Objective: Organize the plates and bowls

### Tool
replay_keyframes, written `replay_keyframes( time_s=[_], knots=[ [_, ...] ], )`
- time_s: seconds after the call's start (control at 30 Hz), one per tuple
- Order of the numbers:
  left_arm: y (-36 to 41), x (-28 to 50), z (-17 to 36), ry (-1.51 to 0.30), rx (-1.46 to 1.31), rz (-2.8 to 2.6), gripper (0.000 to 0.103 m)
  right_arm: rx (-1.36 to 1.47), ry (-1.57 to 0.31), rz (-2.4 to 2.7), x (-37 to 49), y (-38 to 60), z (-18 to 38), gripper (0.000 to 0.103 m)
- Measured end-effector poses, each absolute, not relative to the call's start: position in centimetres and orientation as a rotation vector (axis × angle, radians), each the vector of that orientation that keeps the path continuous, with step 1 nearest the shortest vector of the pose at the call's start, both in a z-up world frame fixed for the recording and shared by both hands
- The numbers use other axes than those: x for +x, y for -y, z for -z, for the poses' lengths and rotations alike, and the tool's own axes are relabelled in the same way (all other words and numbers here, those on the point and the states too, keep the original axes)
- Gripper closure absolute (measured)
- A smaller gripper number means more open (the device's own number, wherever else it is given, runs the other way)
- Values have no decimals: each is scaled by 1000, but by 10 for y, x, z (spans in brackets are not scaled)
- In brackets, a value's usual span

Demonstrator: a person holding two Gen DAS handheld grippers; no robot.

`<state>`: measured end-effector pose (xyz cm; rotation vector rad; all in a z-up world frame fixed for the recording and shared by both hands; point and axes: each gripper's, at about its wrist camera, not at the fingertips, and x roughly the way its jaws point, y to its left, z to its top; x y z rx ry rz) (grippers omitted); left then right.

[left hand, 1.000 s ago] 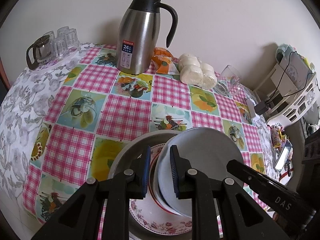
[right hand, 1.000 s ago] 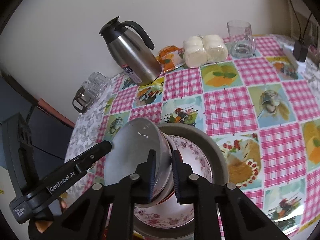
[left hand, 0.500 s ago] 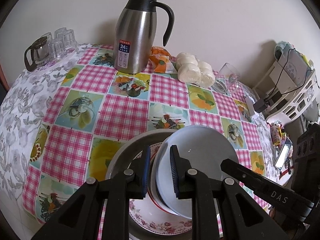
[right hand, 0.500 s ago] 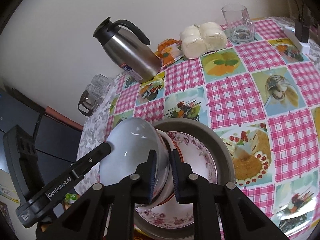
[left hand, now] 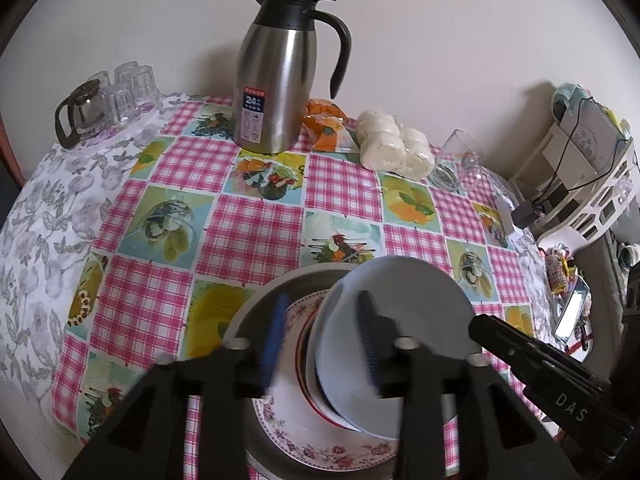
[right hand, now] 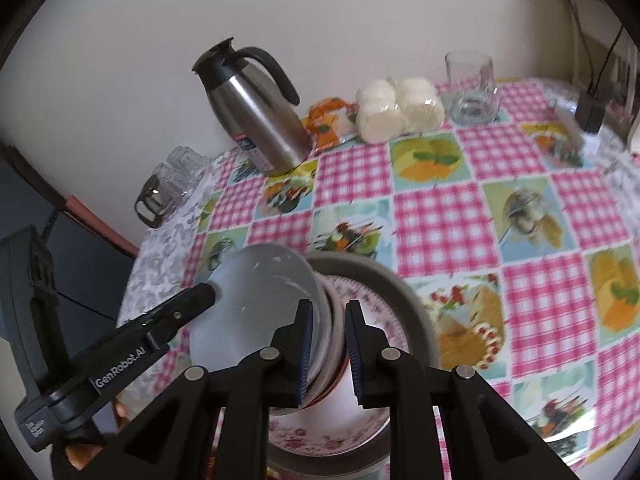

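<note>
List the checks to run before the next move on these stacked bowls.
1. Left gripper released: ok; its jaws have just been opening, with the rim of the pale blue bowl loose between them.
2. Right gripper grips the bowl rims: cannot tell.
3. Pale blue bowl seated level in the red-rimmed white bowl: not ok, tilted.
4. Floral plate lies on the round grey tray: ok.
5. Steel jug stands apart from the stack: ok.

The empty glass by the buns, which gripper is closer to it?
Right. The right gripper clamps the bowls on the side nearest the glass; the left gripper, jaws just opening around their rim, is on the far side.
</note>
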<state>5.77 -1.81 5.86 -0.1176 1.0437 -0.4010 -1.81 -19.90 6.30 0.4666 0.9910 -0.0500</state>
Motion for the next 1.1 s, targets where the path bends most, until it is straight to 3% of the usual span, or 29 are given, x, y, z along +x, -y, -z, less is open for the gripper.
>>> replay_keyframes(
  time_s=[0.07, 0.1, 0.2, 0.37, 0.43, 0.63, 0.87, 1.1],
  knots=[
    [16, 58, -60, -1037, -112, 377, 55, 459, -994, 66, -18, 199, -62, 61],
    [15, 58, -60, -1036, -108, 367, 53, 447, -999, 80, -17, 199, -62, 56],
    [12, 60, -59, -1042, -106, 342, 40, 414, -1004, 98, -16, 196, -62, 49],
    [11, 61, -59, -1037, -85, 311, 38, 385, -1008, 113, -15, 195, -59, 32],
    [11, 61, -59, -1038, -80, 300, 25, 379, -1010, 119, -15, 195, -58, 28],
    [7, 63, -60, -1016, -66, 261, 18, 360, -1018, 131, -14, 195, -55, 17],
    [3, 63, -62, -980, -47, 212, 16, 353, -1018, 132, -14, 194, -55, 4],
    [2, 64, -61, -975, -37, 186, 16, 354, -1008, 138, -14, 196, -55, 0]
  ],
)
